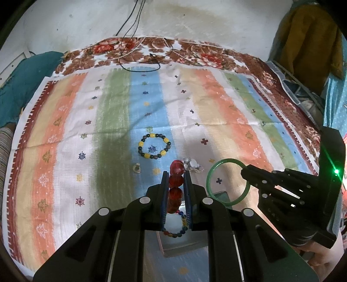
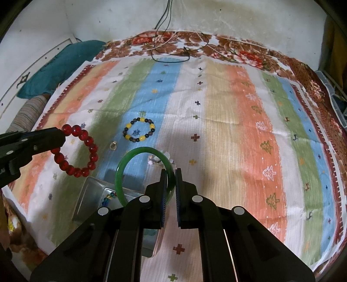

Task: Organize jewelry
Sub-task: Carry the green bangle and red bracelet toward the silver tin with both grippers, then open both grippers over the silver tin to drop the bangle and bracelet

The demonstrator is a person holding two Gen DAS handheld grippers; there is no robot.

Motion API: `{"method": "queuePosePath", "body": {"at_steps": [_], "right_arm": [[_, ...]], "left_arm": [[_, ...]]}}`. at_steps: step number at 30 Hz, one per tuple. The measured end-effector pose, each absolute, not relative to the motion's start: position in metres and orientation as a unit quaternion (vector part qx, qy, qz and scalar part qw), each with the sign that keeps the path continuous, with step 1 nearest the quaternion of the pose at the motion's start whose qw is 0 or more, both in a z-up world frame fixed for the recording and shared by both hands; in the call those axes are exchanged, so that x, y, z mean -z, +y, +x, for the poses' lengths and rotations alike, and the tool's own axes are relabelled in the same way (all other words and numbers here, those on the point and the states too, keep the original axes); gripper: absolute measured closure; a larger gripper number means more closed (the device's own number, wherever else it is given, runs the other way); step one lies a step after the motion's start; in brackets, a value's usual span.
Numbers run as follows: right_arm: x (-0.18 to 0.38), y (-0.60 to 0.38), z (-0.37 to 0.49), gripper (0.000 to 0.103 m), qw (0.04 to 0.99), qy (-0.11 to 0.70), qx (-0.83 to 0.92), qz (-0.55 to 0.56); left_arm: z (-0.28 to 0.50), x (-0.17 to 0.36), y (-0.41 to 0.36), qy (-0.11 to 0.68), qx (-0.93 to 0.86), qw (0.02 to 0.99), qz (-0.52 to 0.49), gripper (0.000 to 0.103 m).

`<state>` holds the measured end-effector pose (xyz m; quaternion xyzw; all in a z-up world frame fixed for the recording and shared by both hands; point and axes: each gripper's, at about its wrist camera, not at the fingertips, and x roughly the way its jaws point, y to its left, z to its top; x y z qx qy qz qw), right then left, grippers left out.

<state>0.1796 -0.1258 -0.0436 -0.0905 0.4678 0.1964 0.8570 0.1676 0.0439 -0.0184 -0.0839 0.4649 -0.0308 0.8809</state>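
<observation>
1. The left gripper (image 1: 176,173) has its jaws clamped on a red bead bracelet (image 2: 79,149); from the right wrist view the loop hangs free of the jaws, above the striped cloth (image 2: 216,108).
2. The right gripper (image 2: 171,175) has its jaws pressed on the rim of a green bangle (image 2: 130,160), which stands upright from them, raised off the cloth.
3. A metal box (image 2: 91,195) sits on the cloth below and between the two grippers. A multicoloured bead bracelet (image 1: 175,230) lies inside it, partly hidden by the left gripper's fingers in the left wrist view.
4. Further out on the blue stripe lies a yellow-and-dark bead bracelet (image 1: 154,146), flat and well apart from both grippers.
5. A small ring (image 2: 113,145) rests near that bracelet, on the side toward the red beads.
6. A pale, whitish ornament (image 1: 193,164) lies just beyond the bangle, partly hidden behind it in the right wrist view; its kind cannot be told.
7. Thin cords (image 2: 171,47) trail down the wall (image 2: 238,17) onto the far floral border of the bed cover (image 2: 245,54).
8. A teal cushion (image 2: 63,65) lies at the far left edge, and a mustard garment (image 1: 312,39) hangs at the far right.
9. A green light (image 1: 336,171) glows on the right gripper's body.
10. No writing can be read anywhere.
</observation>
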Motion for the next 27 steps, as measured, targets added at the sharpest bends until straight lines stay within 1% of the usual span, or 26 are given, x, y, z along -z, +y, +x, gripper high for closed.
{"method": "queuePosePath", "body": {"at_steps": [27], "right_arm": [[0.045,-0.126,0.147,0.095,0.853,0.470,-0.206,-0.093]], "left_arm": [[0.134,0.012,0.033,0.455,0.043,0.885,-0.087,0.090]]}}
